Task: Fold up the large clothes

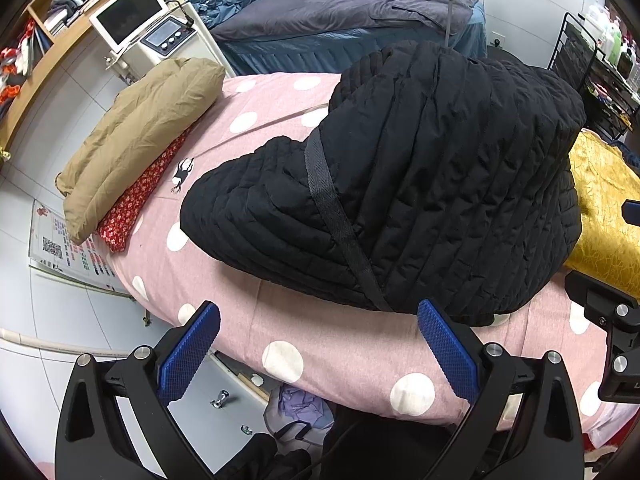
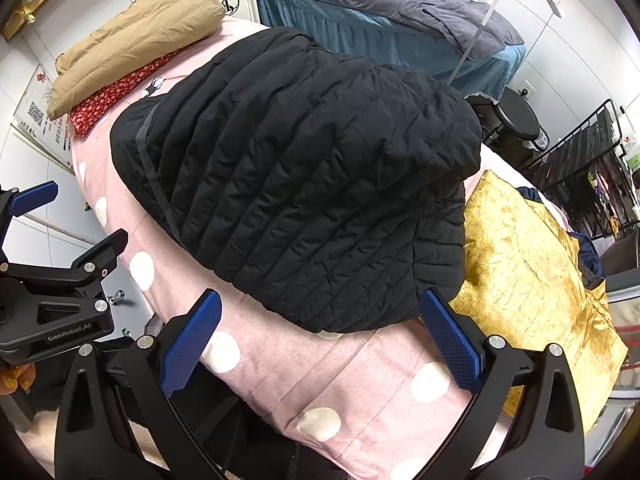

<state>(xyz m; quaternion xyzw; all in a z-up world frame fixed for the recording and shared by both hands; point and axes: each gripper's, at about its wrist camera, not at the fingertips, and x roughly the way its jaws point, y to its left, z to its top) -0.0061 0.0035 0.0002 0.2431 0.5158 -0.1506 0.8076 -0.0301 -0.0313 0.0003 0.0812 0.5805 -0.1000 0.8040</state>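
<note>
Pink bedding with white polka dots fills the lower part of my left wrist view, on a bed in a white-tiled room. On it lies the black quilted jacket, folded into a thick bundle with a black strap running diagonally over its near edge. My left gripper hovers just short of that edge, its 2 blue-padded fingers spread wide apart and holding nothing. Left of the jacket, a folded tan garment rests on a red floral cloth. To the right, a gold crinkled fabric lies beside the jacket. Behind, a second bed with dark blue covers stands against the wall, next to a white machine with a screen. Part of my right gripper shows at the right edge.

From my right wrist view, the same pink bedding lies under the black quilted jacket, which takes up the middle of the bed. My right gripper sits just before the jacket's near hem, blue fingers wide apart and empty. The gold crinkled fabric touches the jacket's right side. The tan garment and red floral cloth sit at the far left corner. My left gripper shows at the left edge, jaws parted. A black wire rack stands at the right.
</note>
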